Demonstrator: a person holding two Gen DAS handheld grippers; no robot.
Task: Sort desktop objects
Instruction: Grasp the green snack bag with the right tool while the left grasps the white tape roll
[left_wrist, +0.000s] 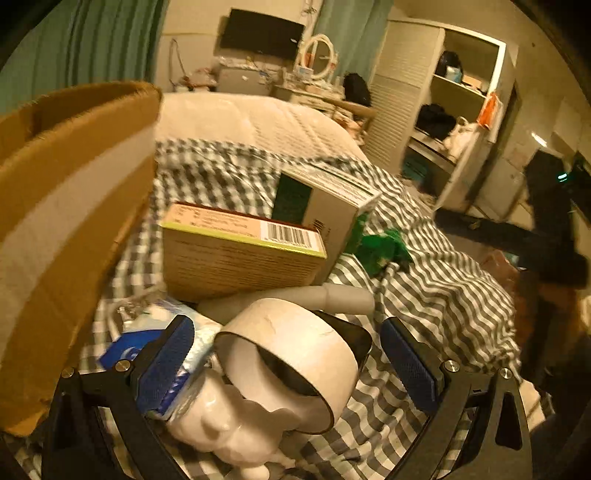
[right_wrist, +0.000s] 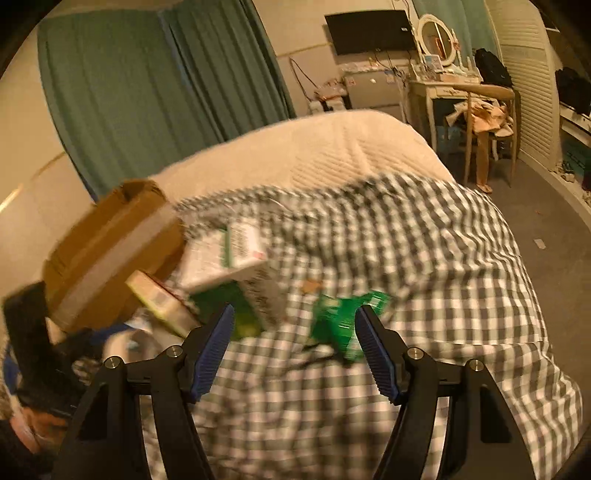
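Because the left gripper is held with its blue pads wide apart around a roll of tape, no contact is made on either side, and the roll is seen resting between the fingers on a white figurine. A blue-and-white packet is pressed against the left pad. If the fingers are closed now, the packet could be pinched along with the roll, or the figurine tipped. The right gripper is likewise spread and empty, with a green packet just ahead of its right finger on the checked cloth. The cardboard box lies beyond the left finger.
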